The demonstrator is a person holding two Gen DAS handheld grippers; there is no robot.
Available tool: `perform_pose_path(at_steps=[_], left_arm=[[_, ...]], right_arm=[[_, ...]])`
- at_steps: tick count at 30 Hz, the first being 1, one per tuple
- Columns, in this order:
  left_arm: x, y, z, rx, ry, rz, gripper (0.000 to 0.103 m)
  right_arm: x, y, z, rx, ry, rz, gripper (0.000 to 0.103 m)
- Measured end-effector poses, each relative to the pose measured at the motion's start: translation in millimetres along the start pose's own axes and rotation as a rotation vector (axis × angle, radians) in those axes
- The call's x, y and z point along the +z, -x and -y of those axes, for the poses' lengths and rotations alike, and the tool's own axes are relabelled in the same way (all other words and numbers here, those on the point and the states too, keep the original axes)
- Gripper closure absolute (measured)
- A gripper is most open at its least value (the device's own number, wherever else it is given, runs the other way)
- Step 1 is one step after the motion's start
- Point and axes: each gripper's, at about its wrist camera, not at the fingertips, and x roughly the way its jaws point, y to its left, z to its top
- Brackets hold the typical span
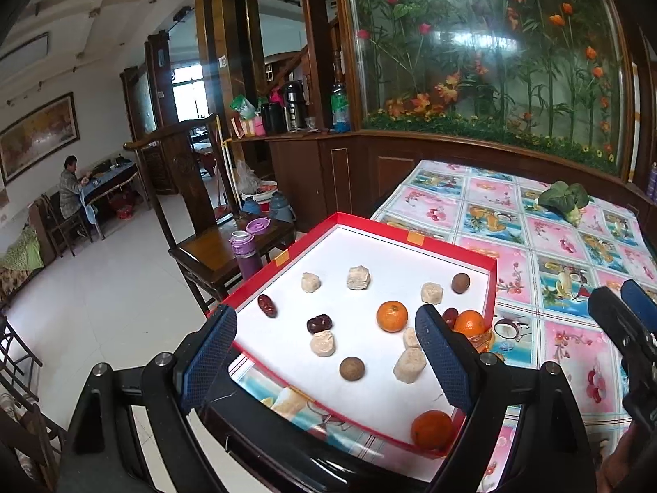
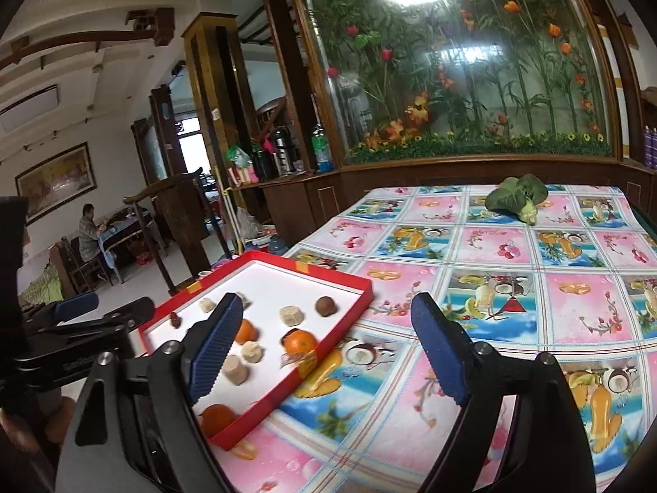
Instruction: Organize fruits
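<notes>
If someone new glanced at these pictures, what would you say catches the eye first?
Probably the red tray at the table's near corner, its white floor scattered with oranges, dark dates and pale lumps. Next, the bright fruit-print tablecloth, with a leafy green vegetable at its far side. Both grippers stand open and empty.

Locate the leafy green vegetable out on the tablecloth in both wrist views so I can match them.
Left wrist: the leafy green vegetable lies upper right, on the far side of the tablecloth.
Right wrist: the leafy green vegetable lies upper centre-right, again at the far side.
Shared landmark: the red tray, nearer and left of it.
</notes>
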Motion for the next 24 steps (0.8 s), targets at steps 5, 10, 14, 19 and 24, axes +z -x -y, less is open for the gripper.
perform_pose_path(at_steps=[5, 10, 14, 19, 24], left_arm=[[0, 8, -11, 0.035, 0.026, 0.011, 0.014], [-1, 16, -25, 0.061, 0.058, 0.031, 0.014], [0, 21, -28, 0.081, 0.045, 0.054, 0.014], [-1, 27, -33, 0.087, 0.046, 0.085, 0.0], [-1, 31, -35, 0.094, 0.041, 0.104, 0.0]], right_arm=[[1, 14, -18, 0.04, 0.031, 0.013, 0.016], [-3, 22, -34, 0.057, 0.072, 0.024, 0.015], [-7, 26, -45, 0.074, 0.096, 0.025, 0.015], [-7, 28, -51, 0.088, 0.101, 0.029, 0.014], [-8, 28, -55, 0.093, 0.114, 0.027, 0.014]])
